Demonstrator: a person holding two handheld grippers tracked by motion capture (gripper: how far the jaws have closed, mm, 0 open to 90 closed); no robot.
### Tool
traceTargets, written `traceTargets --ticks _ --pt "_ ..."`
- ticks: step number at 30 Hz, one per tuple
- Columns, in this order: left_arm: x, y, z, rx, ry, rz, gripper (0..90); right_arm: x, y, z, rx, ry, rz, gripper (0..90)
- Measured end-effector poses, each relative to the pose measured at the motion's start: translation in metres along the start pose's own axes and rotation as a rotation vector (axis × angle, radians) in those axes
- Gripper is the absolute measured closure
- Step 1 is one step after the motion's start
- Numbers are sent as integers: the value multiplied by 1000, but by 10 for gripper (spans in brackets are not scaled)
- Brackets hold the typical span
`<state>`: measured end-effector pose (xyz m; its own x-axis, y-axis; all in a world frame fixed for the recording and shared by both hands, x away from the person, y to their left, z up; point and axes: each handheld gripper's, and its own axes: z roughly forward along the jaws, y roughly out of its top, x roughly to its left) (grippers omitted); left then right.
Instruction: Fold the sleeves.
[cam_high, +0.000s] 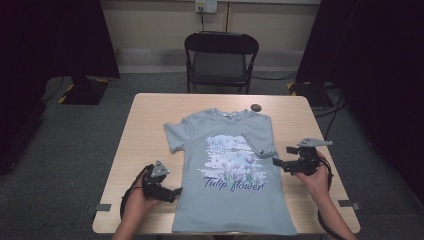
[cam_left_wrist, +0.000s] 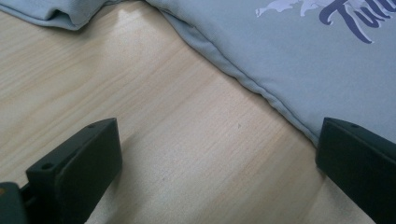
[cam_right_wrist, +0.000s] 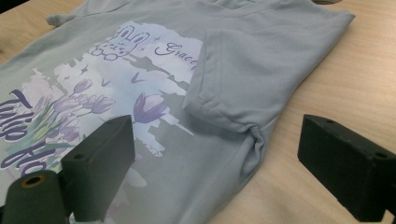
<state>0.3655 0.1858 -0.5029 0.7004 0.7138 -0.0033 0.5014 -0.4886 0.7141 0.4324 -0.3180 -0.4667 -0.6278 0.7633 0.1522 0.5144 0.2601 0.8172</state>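
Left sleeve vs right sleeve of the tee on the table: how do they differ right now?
The left sleeve lies spread flat out on the table; the right sleeve is folded in over the shirt's front. The left sleeve leaves the print clear; the right sleeve covers the print's edge. The left gripper sits at the side seam well below the left sleeve; the right gripper sits close by the right sleeve. Both sleeves are the same grey-blue, and both grippers are open.

Pale grey-blue T-shirt (cam_high: 235, 165) (purple tulip print); light wood table (cam_high: 145, 130)
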Motion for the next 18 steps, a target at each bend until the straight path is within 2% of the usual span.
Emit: traceTargets --ticks 9,18 --pt "0 0 0 0 0 0 0 1 -14 -5 -5 -3 1 104" --pt "0 0 0 0 0 0 0 4 -25 -10 26 -8 -18 104"
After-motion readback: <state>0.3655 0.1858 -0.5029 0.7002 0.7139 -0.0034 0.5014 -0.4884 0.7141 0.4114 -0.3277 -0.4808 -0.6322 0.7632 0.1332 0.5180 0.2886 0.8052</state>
